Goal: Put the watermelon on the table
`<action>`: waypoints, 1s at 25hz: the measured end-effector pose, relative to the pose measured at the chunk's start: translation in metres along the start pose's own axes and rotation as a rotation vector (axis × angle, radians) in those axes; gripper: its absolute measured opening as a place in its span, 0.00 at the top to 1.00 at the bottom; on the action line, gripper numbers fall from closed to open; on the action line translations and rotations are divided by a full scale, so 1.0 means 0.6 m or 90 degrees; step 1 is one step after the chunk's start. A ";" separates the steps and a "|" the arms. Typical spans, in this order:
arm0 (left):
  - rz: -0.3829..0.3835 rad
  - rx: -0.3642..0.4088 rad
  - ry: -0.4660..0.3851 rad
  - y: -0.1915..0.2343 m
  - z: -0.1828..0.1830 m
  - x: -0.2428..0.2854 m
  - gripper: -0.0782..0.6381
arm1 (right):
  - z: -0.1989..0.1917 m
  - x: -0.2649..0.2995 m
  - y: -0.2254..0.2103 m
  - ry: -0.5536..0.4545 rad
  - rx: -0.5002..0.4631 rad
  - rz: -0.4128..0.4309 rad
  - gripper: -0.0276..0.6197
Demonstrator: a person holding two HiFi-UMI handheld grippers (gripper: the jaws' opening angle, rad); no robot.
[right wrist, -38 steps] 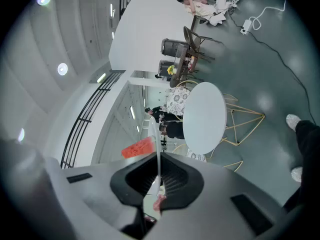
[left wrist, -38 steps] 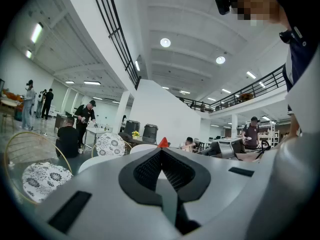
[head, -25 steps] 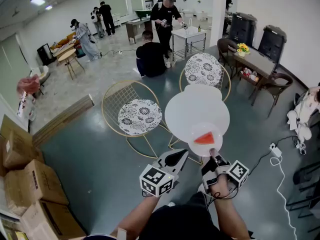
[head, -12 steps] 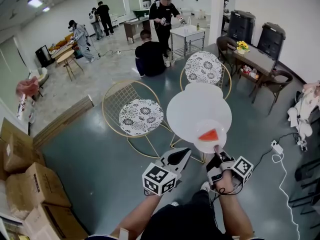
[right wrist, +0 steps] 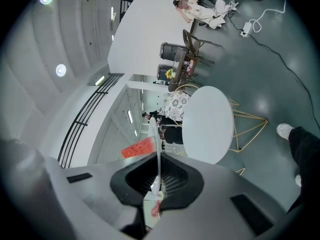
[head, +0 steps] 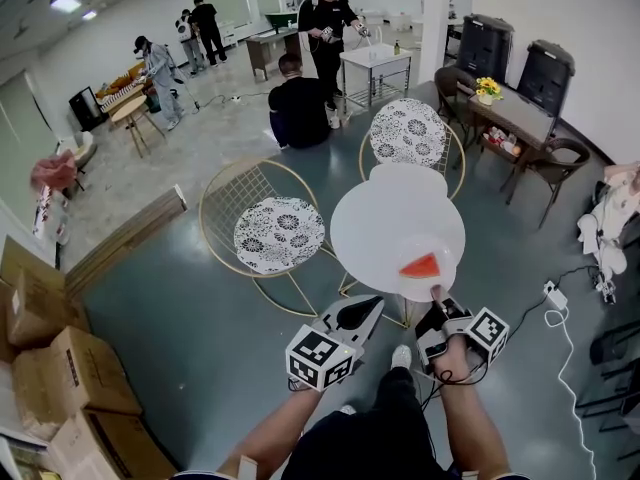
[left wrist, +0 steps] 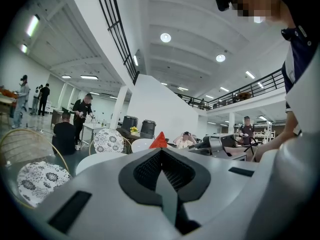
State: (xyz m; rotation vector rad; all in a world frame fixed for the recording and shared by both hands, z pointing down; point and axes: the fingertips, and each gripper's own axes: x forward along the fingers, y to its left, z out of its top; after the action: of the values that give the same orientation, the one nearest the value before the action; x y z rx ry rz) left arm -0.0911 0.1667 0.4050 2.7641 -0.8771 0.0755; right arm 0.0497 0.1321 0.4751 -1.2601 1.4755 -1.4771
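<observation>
A red watermelon slice [head: 421,266] lies on a small white plate [head: 433,284]. My right gripper [head: 437,298] is shut on the plate's near rim and holds it over the near right edge of the round white table [head: 385,218]. In the right gripper view the plate [right wrist: 154,129] runs edge-on between the jaws, with the slice [right wrist: 138,148] to its left and the table [right wrist: 207,121] beyond. My left gripper [head: 372,306] is shut and empty, just left of the plate and before the table's near edge. The left gripper view shows the slice's red tip [left wrist: 159,141] over its closed jaws.
Two gold wire chairs with patterned cushions [head: 279,234] [head: 408,134] stand left of and behind the table. Cardboard boxes [head: 45,368] pile up at the left. A white cable and power strip [head: 552,303] lie on the floor at the right. A desk with flowers [head: 510,118] and several people [head: 300,108] are farther back.
Both grippers have moved forward a little. The plate with the slice now reaches farther over the table's near edge.
</observation>
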 end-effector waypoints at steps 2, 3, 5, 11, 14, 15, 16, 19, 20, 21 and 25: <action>0.003 -0.003 0.004 0.008 -0.002 0.018 0.89 | 0.012 0.015 -0.005 0.005 0.002 -0.003 0.94; 0.005 -0.005 0.006 0.013 -0.003 0.027 0.89 | 0.018 0.022 -0.008 0.008 0.002 -0.005 0.94; 0.008 -0.008 0.010 0.024 -0.006 0.049 0.89 | 0.031 0.039 -0.015 0.015 0.003 -0.009 0.94; 0.022 -0.020 0.019 0.062 -0.009 0.118 0.89 | 0.080 0.099 -0.040 0.030 0.012 -0.024 0.94; 0.030 -0.024 0.025 0.083 -0.009 0.156 0.89 | 0.108 0.133 -0.049 0.040 0.017 -0.028 0.94; 0.033 -0.026 0.029 0.090 -0.009 0.168 0.89 | 0.117 0.145 -0.052 0.043 0.020 -0.029 0.94; 0.036 -0.027 0.032 0.098 -0.010 0.179 0.89 | 0.125 0.157 -0.056 0.046 0.022 -0.029 0.94; 0.052 -0.029 0.044 0.124 -0.015 0.214 0.89 | 0.154 0.195 -0.068 0.056 0.022 -0.034 0.94; 0.058 -0.030 0.046 0.133 -0.016 0.228 0.89 | 0.165 0.207 -0.071 0.061 0.018 -0.038 0.94; 0.065 -0.031 0.049 0.140 -0.016 0.241 0.89 | 0.177 0.219 -0.074 0.067 0.014 -0.042 0.94; 0.083 -0.038 0.059 0.162 -0.015 0.289 0.89 | 0.221 0.261 -0.081 0.085 0.012 -0.046 0.94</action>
State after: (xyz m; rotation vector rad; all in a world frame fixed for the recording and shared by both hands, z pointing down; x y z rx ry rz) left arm -0.0046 -0.0055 0.4550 2.6236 -1.0172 0.1964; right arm 0.1369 -0.0516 0.5323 -1.2354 1.5128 -1.6463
